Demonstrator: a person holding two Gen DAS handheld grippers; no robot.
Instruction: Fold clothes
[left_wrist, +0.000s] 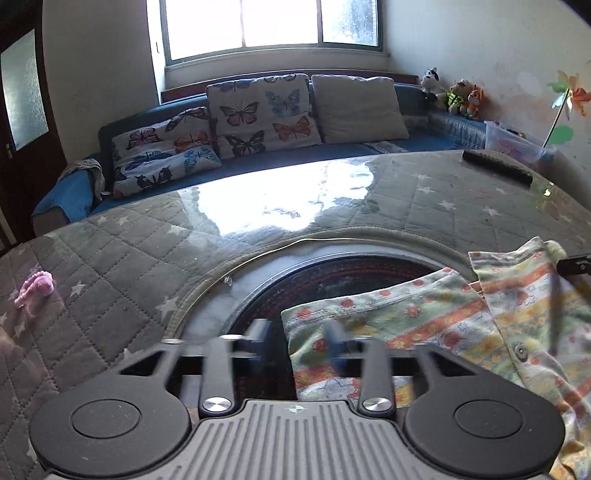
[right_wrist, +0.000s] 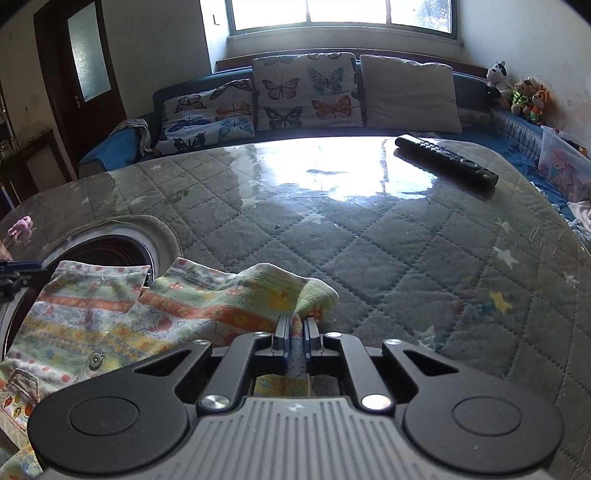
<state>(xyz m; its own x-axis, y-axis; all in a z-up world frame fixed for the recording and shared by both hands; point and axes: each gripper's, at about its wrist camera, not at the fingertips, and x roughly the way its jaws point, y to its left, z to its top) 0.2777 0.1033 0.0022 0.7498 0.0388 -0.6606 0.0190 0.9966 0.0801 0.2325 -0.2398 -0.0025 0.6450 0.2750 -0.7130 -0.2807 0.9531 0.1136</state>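
Observation:
A small child's garment (left_wrist: 443, 314), striped green, orange and yellow with a snap button, lies rumpled on the table, partly over a round dark opening (left_wrist: 351, 273). My left gripper (left_wrist: 296, 335) hovers at the garment's left corner with its jaws apart; the cloth edge lies between the blurred fingers, not pinched. In the right wrist view the same garment (right_wrist: 147, 314) spreads to the left, and my right gripper (right_wrist: 295, 328) is shut on a bunched fold at its right end, lifting it slightly. The left gripper's tip (right_wrist: 14, 277) shows at the far left edge.
The table (right_wrist: 369, 240) has a quilted grey star-print cover under glossy glass. A black remote control (right_wrist: 445, 160) lies at the back right. A small pink thing (left_wrist: 35, 286) sits at the left edge. Behind stands a blue sofa (left_wrist: 332, 147) with butterfly cushions.

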